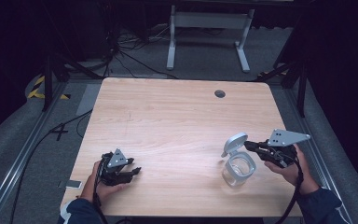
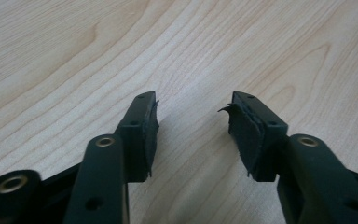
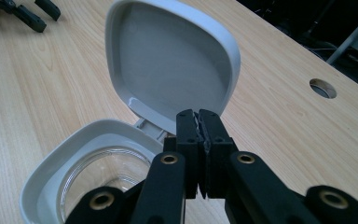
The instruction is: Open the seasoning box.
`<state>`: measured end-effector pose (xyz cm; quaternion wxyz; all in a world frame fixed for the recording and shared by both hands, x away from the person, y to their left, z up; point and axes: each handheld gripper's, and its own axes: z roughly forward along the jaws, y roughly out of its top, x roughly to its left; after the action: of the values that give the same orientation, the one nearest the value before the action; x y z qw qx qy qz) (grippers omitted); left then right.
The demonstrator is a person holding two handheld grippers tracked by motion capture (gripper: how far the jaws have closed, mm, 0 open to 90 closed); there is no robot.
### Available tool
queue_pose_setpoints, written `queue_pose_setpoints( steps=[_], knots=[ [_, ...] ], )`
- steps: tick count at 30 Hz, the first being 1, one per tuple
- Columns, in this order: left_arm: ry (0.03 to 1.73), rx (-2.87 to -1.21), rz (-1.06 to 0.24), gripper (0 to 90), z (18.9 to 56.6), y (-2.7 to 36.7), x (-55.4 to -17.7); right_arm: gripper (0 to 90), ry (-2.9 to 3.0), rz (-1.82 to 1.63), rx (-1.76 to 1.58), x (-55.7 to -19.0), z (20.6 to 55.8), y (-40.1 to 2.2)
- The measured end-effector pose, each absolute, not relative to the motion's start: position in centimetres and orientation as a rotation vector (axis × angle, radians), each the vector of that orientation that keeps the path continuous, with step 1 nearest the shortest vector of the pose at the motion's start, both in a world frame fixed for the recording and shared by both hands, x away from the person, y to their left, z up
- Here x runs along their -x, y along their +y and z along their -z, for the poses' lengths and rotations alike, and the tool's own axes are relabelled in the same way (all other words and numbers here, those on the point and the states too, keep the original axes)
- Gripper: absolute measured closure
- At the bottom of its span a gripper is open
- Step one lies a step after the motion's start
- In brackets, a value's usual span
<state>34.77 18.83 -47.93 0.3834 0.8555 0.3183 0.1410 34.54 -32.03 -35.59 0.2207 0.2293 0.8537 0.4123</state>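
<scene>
Near edge, left: left hand-held gripper point(image 1: 133, 169) low over bare worktop point(image 1: 177, 121), jaws partly spread, nothing between them. Near edge, right: right hand-held gripper point(image 1: 249, 145) with jaws pressed together, tips at the raised lid point(image 1: 234, 143); whether they pinch its rim cannot be told. Jar point(image 1: 238, 169), clear, white collar, stands directly below and left of that gripper, lid hinged upright on its far side. Right hand nearer. Beyond: open wood, grommet hole point(image 1: 220, 94) near far edge.
</scene>
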Motion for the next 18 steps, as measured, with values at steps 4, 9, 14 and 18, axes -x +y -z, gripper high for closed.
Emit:
queue_pose_setpoints(
  steps=[4,9,14,18],
  knots=[
    [0.862,-2.171,-0.362,36.9,48.0,18.7,-34.9,86.7,2.358,-1.125,-0.637,-34.3,35.6,-32.4],
    [0.881,-2.175,-0.37,29.5,48.0,18.8,-35.0,85.4,2.357,-1.089,-0.638,-33.9,35.7,-32.9],
    [0.898,-2.174,-0.369,26.4,48.0,18.8,-35.0,84.2,2.361,-1.081,-0.645,-33.9,35.9,-33.1],
    [0.898,-2.174,-0.37,25.8,48.0,18.8,-35.0,83.3,2.369,-1.069,-0.638,-33.7,36.0,-33.3]
  ],
)
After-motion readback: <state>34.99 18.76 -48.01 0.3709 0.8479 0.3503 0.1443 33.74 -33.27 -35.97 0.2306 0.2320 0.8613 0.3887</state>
